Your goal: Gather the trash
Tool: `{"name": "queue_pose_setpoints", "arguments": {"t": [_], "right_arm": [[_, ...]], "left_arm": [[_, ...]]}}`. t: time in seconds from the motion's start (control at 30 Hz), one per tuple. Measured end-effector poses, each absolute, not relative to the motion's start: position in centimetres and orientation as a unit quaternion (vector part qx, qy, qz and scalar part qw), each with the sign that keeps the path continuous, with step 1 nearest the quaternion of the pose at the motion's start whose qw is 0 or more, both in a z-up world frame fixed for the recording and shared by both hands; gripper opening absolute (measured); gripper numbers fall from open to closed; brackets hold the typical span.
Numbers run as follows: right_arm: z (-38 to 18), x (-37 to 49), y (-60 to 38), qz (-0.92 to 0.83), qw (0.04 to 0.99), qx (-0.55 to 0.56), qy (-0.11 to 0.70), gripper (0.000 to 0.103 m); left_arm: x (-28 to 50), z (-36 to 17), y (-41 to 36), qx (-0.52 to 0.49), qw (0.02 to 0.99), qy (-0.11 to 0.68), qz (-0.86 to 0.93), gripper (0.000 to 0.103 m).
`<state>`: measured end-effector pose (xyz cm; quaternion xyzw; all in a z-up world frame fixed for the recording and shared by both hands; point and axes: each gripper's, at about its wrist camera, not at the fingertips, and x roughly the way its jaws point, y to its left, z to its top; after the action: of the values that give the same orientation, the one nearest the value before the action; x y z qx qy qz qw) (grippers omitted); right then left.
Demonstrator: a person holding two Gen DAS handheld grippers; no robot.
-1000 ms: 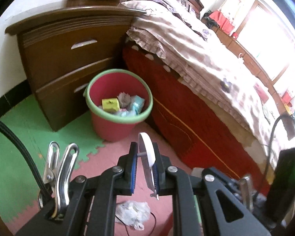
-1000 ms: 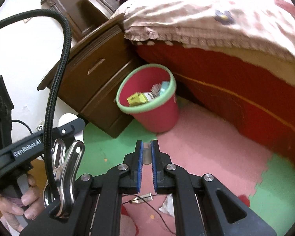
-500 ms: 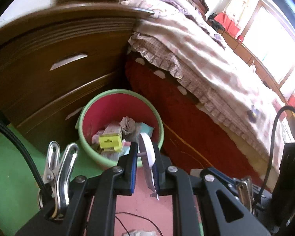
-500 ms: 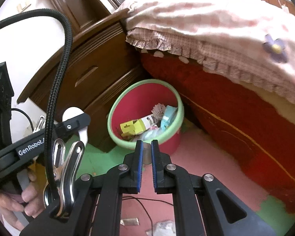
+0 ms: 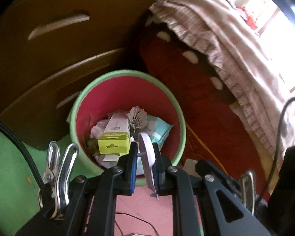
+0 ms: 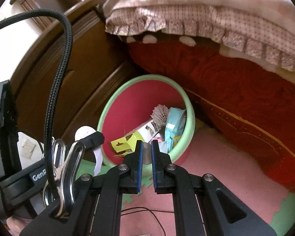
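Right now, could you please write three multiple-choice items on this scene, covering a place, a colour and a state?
1. Where does the bin stand?
A. Between the wooden drawers and the bed
B. On the bed
C. Inside a drawer

2. What colour is the bin's rim?
A. Blue
B. Light green
C. Black

3. What is the left gripper doing?
A. Standing open and empty
B. Clamping a white disc
C. Gripping the bin's rim

Answers:
1 A, the bin sits on the floor in the corner between them.
2 B, a green band tops the red wall.
3 B, the disc sits edge-on between its pads.
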<state>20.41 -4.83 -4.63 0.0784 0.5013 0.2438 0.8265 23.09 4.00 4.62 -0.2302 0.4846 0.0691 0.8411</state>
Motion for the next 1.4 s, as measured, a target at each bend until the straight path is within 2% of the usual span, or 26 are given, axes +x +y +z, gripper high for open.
{"name": "queue_pose_setpoints", "arguments": {"t": [0.53,1.07,1.2,1.4], "right_arm": [[-8.2,23.1,-4.0,0.229,0.808,0.098,0.533,0.01],[-8.9,23.8,-3.4,0.227,0.804,0.098,0.541,0.01],[-9.1,24.0,-3.5,0.225,0.804,0.1,0.542,0.01],[-9.7,24.5,-3.6,0.224,0.798,0.108,0.549,0.01]], "left_arm": [[26.1,1.1,3.1,-0.187,0.837,0.506,0.086,0.014],[27.5,0.7,3.1,-0.188,0.823,0.526,0.107,0.014],[27.5,0.7,3.2,-0.197,0.82,0.528,0.106,0.02],[27.4,1.0,3.2,-0.199,0.818,0.528,0.114,0.02]]}}
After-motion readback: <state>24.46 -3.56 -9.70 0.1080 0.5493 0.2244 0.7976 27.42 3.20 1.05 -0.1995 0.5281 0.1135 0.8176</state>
